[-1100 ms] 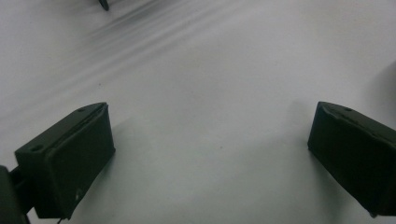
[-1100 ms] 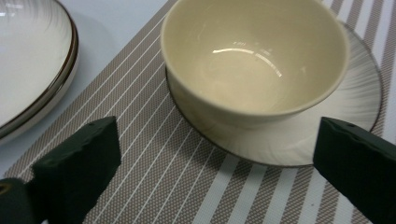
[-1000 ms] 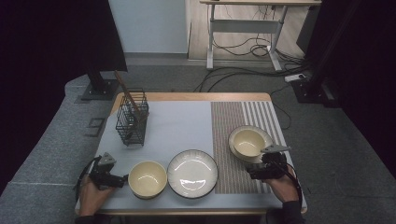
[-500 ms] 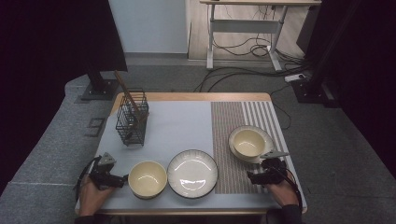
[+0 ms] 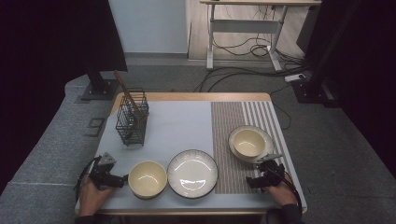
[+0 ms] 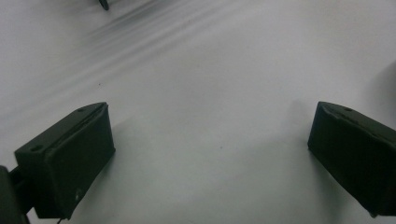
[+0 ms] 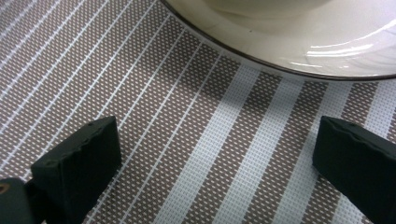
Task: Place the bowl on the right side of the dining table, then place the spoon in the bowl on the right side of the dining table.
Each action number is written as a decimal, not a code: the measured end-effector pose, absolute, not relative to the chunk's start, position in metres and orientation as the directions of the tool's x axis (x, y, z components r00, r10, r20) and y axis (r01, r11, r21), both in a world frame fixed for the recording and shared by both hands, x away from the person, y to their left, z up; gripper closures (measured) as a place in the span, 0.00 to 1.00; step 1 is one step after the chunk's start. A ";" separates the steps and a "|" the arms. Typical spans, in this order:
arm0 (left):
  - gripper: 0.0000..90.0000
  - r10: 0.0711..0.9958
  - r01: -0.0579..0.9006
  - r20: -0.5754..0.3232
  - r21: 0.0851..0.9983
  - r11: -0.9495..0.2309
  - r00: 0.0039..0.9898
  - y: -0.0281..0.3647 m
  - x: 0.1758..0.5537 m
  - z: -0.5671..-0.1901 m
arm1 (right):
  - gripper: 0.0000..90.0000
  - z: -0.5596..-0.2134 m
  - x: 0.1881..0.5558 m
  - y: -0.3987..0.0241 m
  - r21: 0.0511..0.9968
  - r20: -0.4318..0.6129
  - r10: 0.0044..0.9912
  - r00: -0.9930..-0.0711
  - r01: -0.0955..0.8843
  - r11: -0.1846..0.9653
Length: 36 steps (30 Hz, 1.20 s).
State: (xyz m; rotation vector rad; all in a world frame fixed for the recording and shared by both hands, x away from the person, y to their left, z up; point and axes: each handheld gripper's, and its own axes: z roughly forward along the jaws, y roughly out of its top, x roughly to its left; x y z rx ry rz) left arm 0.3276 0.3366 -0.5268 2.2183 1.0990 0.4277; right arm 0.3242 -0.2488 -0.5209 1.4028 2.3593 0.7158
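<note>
Striped brown-and-white woven matting [image 7: 196, 140] lies bare under the right claw [image 5: 261, 179], released, jaws wide, just short of the rim of the cream saucer [image 5: 269, 151] holding a cream ceramic bowl [image 5: 248, 142]. At the surface's near left edge, the left claw [image 5: 119, 179] rests released on pale cloth [image 6: 210, 93] beside another cream bowl [image 5: 147, 178].

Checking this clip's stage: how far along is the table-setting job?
Done: a cream bowl on plate sits on the striped mat. In hand: nothing; right tool and left tool are both open and empty. Left, probably: the loose bowl and plate near the front edge.
</note>
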 end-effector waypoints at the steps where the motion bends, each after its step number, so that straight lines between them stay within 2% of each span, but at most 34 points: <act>1: 0.00 0.799 0.598 0.014 0.654 -0.462 0.601 0.337 0.328 -0.527 | 0.00 -0.521 0.324 -0.248 0.561 -0.008 0.881 -0.473 0.727 0.396; 8: 0.00 0.799 0.598 0.015 0.654 -0.462 0.601 0.337 0.328 -0.527 | 0.00 -0.523 0.321 -0.250 0.582 -0.005 0.881 -0.473 0.715 0.387; 27: 0.00 0.799 0.598 0.014 0.654 -0.462 0.602 0.337 0.328 -0.527 | 0.01 -0.519 0.324 -0.251 0.547 -0.004 0.865 -0.501 0.723 0.421; 36: 0.00 0.799 0.599 0.014 0.654 -0.462 0.602 0.337 0.328 -0.527 | 0.02 -0.511 0.322 -0.255 0.562 0.038 0.871 -0.489 0.732 0.386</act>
